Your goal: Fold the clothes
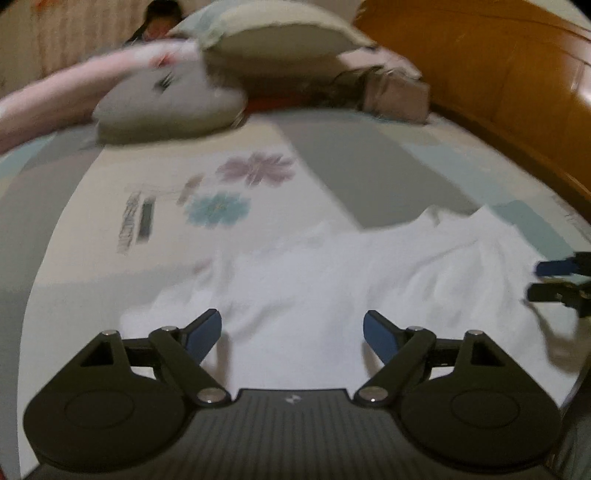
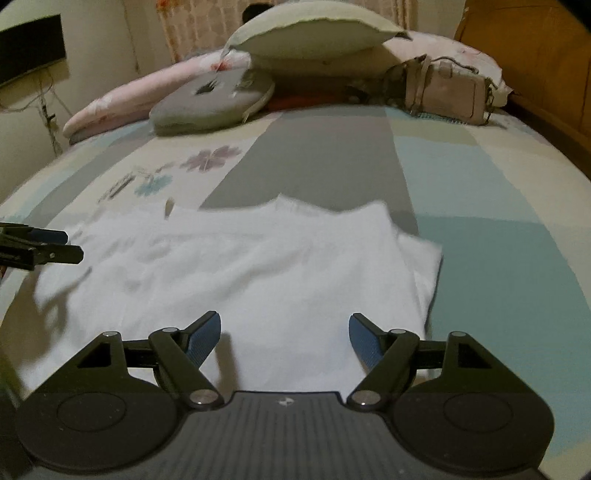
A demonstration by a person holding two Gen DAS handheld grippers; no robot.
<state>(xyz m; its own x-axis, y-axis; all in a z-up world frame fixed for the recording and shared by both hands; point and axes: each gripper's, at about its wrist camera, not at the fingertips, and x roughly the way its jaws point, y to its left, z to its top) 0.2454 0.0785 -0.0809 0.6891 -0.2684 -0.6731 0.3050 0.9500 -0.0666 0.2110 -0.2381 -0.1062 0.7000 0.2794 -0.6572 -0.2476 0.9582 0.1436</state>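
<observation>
While the white shirt (image 2: 236, 273) lies spread, seemingly part-folded, on the patchwork bedspread (image 2: 498, 229) below the pillows (image 2: 310, 33), the left gripper (image 1: 291, 332) and right gripper (image 2: 284, 332) hover over its near edge, jaws wide and empty.

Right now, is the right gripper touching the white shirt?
Cannot tell. In the right wrist view the right gripper stands open over the white shirt, but no gap or contact shows plainly.

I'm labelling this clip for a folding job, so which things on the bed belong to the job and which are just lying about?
Part of the job:
- white garment, spread on the bedspread
- left gripper, jaws open, empty
- right gripper, jaws open, empty

Just lying about:
- grey cushion
- pale pillow
- handbag
- pink pillow
</observation>
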